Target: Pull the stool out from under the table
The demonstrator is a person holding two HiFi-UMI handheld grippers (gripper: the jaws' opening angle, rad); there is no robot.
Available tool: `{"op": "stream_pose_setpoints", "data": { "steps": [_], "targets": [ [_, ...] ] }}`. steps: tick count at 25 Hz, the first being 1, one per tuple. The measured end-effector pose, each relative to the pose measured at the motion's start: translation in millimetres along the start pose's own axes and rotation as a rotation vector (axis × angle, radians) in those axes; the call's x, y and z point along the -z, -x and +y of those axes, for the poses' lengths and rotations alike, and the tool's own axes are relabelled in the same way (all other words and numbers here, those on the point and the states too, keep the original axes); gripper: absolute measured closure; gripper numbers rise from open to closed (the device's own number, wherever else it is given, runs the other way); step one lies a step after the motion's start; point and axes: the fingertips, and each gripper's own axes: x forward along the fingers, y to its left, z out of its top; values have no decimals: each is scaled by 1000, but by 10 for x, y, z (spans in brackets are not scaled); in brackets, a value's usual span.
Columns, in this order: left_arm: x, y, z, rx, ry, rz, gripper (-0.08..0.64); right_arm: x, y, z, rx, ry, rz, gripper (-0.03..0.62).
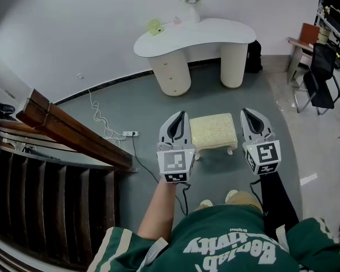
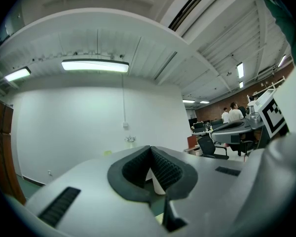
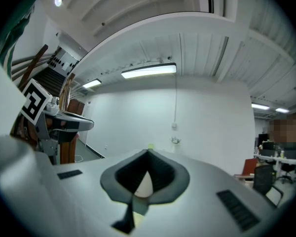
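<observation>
Stool (image 1: 214, 130) left edge hidden behind left hand-held gripper (image 1: 181, 117), tabletop items (image 1: 188, 10) too small to tell

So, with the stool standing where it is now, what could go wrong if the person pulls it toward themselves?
1. The left gripper and right gripper are both shut and hold nothing, so a pull on the stool now would probably slip.
2. A power strip and its cable lie on the floor left of the stool; a leg might catch them.
3. The person's shoes are just behind the stool and could get hit.
</observation>
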Motion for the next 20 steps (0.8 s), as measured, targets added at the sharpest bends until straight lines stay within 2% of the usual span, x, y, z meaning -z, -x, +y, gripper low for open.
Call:
{"op": "stream_pose_setpoints", "data": {
  "steps": [20],
  "targets": [
    [14, 90, -64, 31, -8, 10, 557, 15, 132, 69, -2, 4, 13, 589]
  ]
}}
